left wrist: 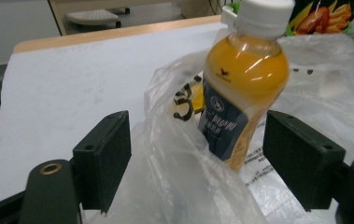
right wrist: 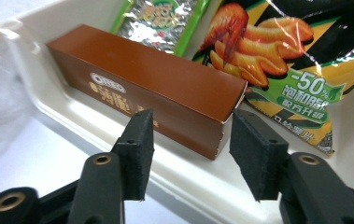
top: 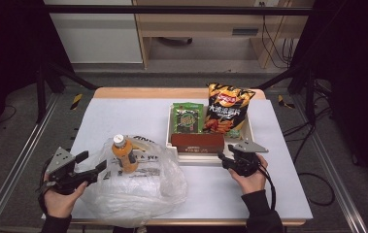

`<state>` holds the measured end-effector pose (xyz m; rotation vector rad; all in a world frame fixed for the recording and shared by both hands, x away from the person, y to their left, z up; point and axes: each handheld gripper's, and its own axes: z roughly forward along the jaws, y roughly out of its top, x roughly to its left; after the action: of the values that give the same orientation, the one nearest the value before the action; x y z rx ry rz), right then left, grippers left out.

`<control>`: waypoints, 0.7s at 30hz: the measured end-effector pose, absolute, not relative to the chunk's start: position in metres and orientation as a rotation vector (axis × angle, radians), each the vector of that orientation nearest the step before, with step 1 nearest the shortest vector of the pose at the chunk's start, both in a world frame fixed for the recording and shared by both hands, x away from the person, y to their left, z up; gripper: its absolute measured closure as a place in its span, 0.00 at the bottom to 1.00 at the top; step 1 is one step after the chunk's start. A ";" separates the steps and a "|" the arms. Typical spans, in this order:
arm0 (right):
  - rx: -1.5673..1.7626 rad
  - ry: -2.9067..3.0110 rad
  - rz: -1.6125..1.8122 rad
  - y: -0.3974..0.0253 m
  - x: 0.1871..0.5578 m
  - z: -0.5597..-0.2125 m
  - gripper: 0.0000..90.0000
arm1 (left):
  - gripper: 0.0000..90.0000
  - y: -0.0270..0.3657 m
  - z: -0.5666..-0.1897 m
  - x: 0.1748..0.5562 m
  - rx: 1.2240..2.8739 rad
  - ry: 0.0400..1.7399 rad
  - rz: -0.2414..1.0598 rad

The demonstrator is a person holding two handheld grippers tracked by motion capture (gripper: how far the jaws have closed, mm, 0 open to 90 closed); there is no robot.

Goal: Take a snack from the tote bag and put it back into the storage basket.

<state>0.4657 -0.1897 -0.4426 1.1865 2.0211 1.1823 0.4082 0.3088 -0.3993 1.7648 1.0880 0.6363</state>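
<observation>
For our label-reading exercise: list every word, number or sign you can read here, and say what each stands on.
"-50%": green banner on the chip bag.
Chinese lines below it: too blurred to read.
Brown box: white oval logo and characters, unreadable.
Orange drink bottle: label print too blurred.
Plastic bag: black print, unreadable.
Green snack packet: unreadable.

A black and orange crisp bag [top: 227, 109] stands upright at the back right of a white tray [top: 197, 157], its front printed with fried wings. Just to its left a green snack packet [top: 187, 118] leans against the tray's back wall, close beside it. A white sheet [top: 123, 114] covers the wooden surface [top: 147, 92]. Beyond it stands a pale wooden cabinet [top: 196, 24], and black cables [top: 312, 131] trail over the grey floor at the right
</observation>
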 end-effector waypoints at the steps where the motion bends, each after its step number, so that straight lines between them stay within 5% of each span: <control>1: 1.190 2.017 1.191 -0.190 0.463 -0.441 0.53 | 0.26 0.308 -0.397 0.408 1.764 1.081 0.642; 21: 1.133 2.013 1.321 -0.196 0.429 -0.427 0.40 | 0.26 0.266 -0.368 0.419 1.767 0.994 0.649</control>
<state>0.4289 -0.1961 -0.4267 1.1332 2.0126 1.3212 0.4190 0.2661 -0.3680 1.7671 0.9942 0.6492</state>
